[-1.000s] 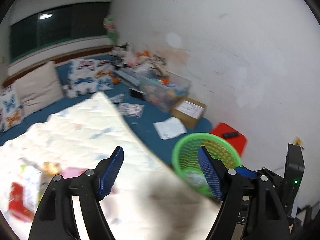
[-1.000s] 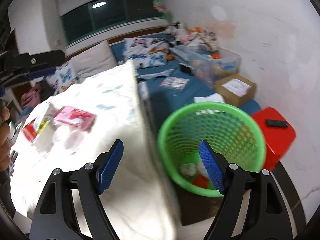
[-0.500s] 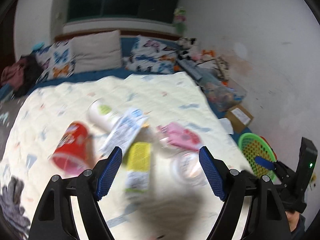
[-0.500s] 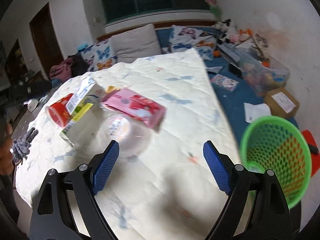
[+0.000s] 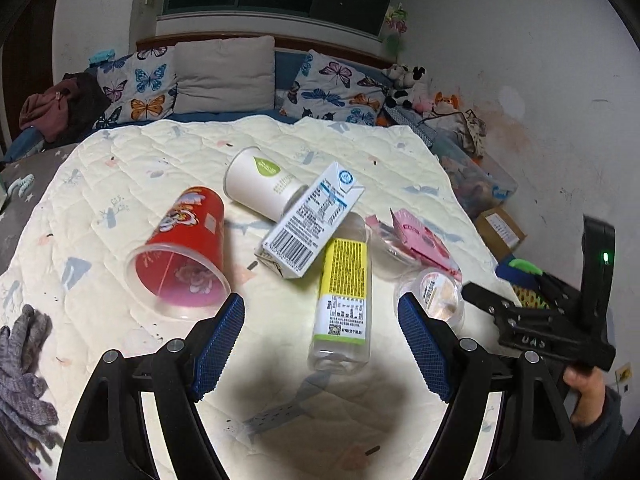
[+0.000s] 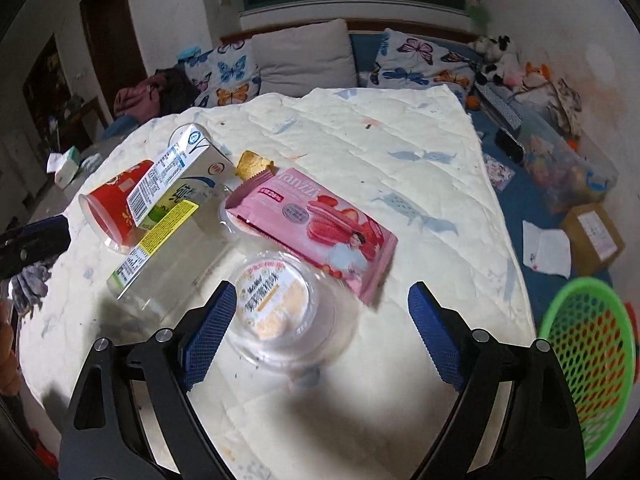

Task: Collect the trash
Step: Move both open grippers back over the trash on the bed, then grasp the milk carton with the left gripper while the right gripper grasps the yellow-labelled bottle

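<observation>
— On the quilt (image 5: 132, 160), just ahead of both tools: is that all the trash?

— It looks so. A red cup (image 5: 180, 252) on its side, a white cup (image 5: 260, 188), a carton (image 5: 312, 224) leaning across the white cup and the bottle (image 5: 344, 300), a pink wrapper (image 6: 316, 228) and a clear tub (image 6: 280, 304). They lie in one loose heap, touching or overlapping.

— Where does it all go?

— Into the green basket (image 6: 588, 364), I'd judge. It stands off the quilt's edge, down to the right, near the right gripper (image 6: 316, 332).

— Is either tool holding anything?

— No. The left gripper (image 5: 320, 344) hangs spread wide over the bottle's base, pads clear of it. The right one's jaws have just been opening; the tub sits between them with its rim near the left pad, but I see no pressing.

— Why stand open like that?

— Both point steeply down at the pile, each lined up on one piece, so it reads as an approach for two separate pickups.

— Any trouble ahead?

— The tub is thin, clear plastic and could buckle or slip. The bottle bears the carton's corner, so lifting it may tip the carton.

— And the grey gloves (image 5: 24, 376)?

— At the quilt's left edge, apart from the heap. Probably not trash.
</observation>
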